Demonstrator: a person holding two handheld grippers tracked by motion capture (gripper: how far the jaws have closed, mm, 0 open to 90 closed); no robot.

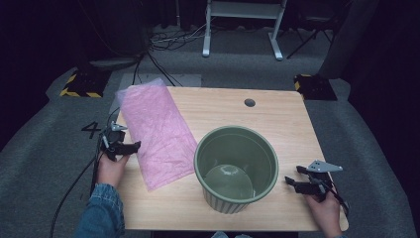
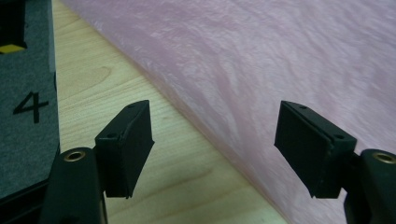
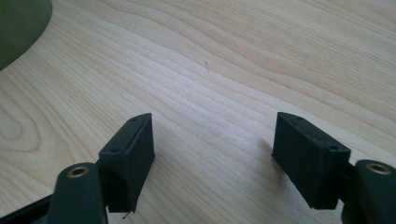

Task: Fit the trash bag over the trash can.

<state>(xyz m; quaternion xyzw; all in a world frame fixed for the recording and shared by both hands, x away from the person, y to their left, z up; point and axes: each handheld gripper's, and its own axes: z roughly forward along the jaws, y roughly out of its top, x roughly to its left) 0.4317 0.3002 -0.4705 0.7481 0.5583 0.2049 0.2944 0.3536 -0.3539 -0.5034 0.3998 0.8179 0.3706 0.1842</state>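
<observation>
A pink plastic bag (image 1: 156,131) lies flat on the left half of the wooden table (image 1: 277,119). A green ribbed pot (image 1: 236,168) stands upright and empty at the middle front. My left gripper (image 1: 132,146) is at the bag's left edge, open, its jaws wide apart over the bag's border (image 2: 261,79) and bare wood. My right gripper (image 1: 292,179) rests low at the table's right front, just right of the pot, open with nothing between its jaws; the pot's rim (image 3: 18,28) shows at the upper left of the right gripper view.
A round grommet hole (image 1: 249,102) sits near the table's far edge. Grey carpet with a black number 4 (image 1: 91,129) lies left of the table. A white stand frame (image 1: 242,25) and cables are on the floor behind.
</observation>
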